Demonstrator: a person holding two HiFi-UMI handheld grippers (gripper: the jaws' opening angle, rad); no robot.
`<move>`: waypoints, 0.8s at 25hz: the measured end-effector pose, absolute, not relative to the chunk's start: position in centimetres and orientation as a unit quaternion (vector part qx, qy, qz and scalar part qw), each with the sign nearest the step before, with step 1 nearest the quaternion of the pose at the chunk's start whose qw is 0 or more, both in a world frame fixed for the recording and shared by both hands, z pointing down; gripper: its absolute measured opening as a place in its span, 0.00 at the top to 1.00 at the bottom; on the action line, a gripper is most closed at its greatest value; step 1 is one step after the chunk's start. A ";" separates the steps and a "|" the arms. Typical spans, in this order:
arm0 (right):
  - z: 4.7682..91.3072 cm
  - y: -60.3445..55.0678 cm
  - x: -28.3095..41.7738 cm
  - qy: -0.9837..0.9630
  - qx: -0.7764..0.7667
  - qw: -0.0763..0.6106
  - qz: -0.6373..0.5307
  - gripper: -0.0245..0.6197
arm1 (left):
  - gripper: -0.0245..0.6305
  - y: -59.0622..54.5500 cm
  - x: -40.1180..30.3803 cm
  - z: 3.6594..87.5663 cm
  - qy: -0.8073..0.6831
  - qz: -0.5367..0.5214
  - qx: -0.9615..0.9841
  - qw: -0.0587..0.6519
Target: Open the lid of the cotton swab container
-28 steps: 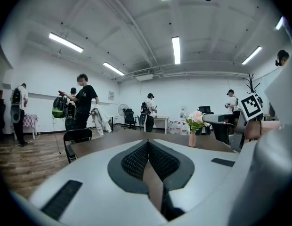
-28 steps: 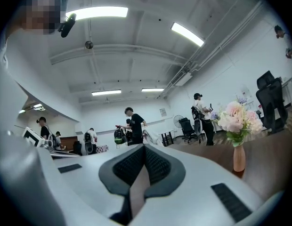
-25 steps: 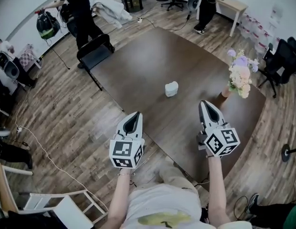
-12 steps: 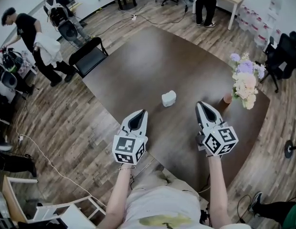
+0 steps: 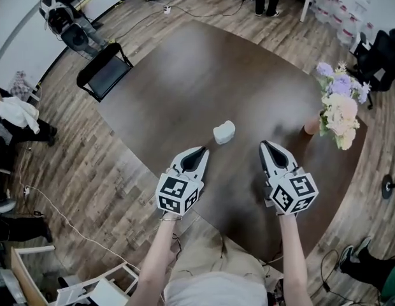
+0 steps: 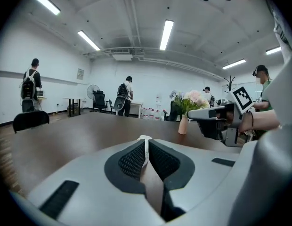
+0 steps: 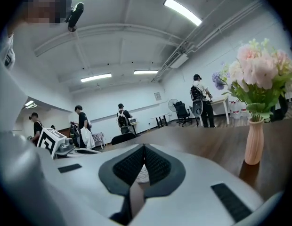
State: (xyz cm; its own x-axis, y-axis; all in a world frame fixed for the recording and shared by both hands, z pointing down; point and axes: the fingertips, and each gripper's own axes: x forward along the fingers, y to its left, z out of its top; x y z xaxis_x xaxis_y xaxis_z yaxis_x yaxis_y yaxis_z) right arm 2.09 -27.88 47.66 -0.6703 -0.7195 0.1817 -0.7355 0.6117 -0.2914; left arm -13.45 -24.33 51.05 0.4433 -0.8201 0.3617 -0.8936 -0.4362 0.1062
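The cotton swab container [image 5: 223, 132] stands alone near the middle of the tabletop [image 5: 204, 69], a little toward the near-left edge, with its lid down. Bare wood lies all round it.

The left gripper [image 5: 199, 152] reaches in across the near-left edge, its tip over the tabletop and just short of the container. Its jaws are pressed together with nothing between them, as the left gripper view [image 6: 145, 140] shows. The right gripper [image 5: 267, 146] hangs over the tabletop on the other side, near the container but apart from it. Its jaws are likewise closed and empty [image 7: 143, 149].

A vase of flowers [image 5: 339, 104] stands by the right corner, well apart from the container and from the right gripper. A black chair [image 5: 105, 75] sits on the floor off the left corner.
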 end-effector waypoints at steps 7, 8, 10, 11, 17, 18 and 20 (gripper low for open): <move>50.3 -29.3 1.9 -0.890 0.412 0.036 0.192 0.93 | 0.72 -27.2 -11.9 55.9 -0.465 0.173 0.854 0.155; 50.5 -29.5 1.8 -0.890 0.412 0.037 0.194 0.93 | 0.69 -27.6 -11.9 56.5 -0.463 0.179 0.855 0.153; 51.0 -29.7 1.6 -0.889 0.411 0.038 0.199 0.93 | 0.61 -28.3 -11.8 57.4 -0.459 0.188 0.855 0.153; 51.3 -29.8 1.6 -0.889 0.410 0.039 0.201 0.93 | 0.59 -28.7 -11.8 58.0 -0.456 0.192 0.855 0.154; 52.5 -30.5 1.7 -0.884 0.414 0.036 0.214 0.93 | 0.53 -30.5 -10.8 60.5 -0.421 0.232 0.864 0.149; 52.7 -30.6 1.8 -0.883 0.415 0.037 0.217 0.93 | 0.53 -30.9 -10.6 60.7 -0.417 0.232 0.866 0.150; 53.2 -30.9 1.8 -0.880 0.419 0.041 0.221 0.93 | 0.52 -31.5 -10.4 61.1 -0.409 0.232 0.869 0.151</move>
